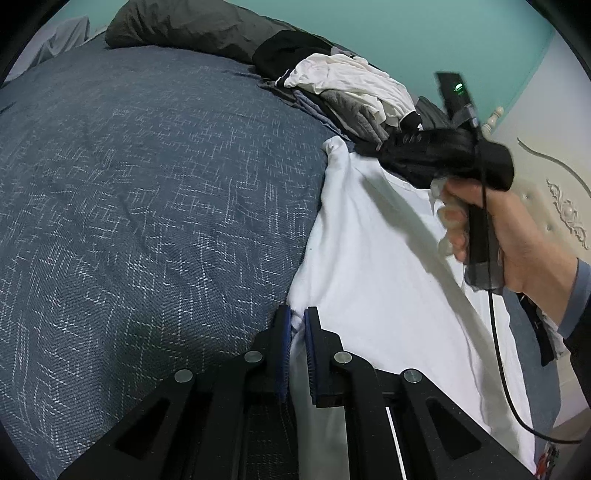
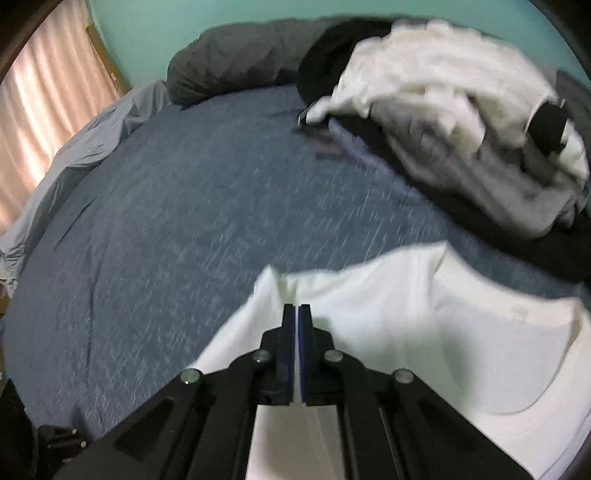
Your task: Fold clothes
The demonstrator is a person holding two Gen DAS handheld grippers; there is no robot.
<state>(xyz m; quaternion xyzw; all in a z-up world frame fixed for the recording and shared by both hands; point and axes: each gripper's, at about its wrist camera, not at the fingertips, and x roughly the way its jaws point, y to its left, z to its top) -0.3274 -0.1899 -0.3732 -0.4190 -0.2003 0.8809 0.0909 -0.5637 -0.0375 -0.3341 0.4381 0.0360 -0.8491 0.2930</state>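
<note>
I am working over a bed with a blue-grey woven cover (image 1: 147, 206), a teal wall (image 1: 406, 33) behind it and a dark grey pillow (image 1: 192, 29) at its head. One white T-shirt (image 1: 373, 258) lies on the cover near a single pile of unfolded clothes (image 1: 351, 96). My left gripper (image 1: 298, 325) clamps the shirt's edge between its blue pads; my right gripper (image 2: 297, 317) pinches the shirt (image 2: 424, 314) near the shoulder, jaws pressed together on the fabric. Only the left view shows my right hand (image 1: 509, 229) on the handle, a cable and a carved cream headboard (image 1: 554, 177); only the blurred right view shows the pink curtain (image 2: 48, 96) and the neckline.
</note>
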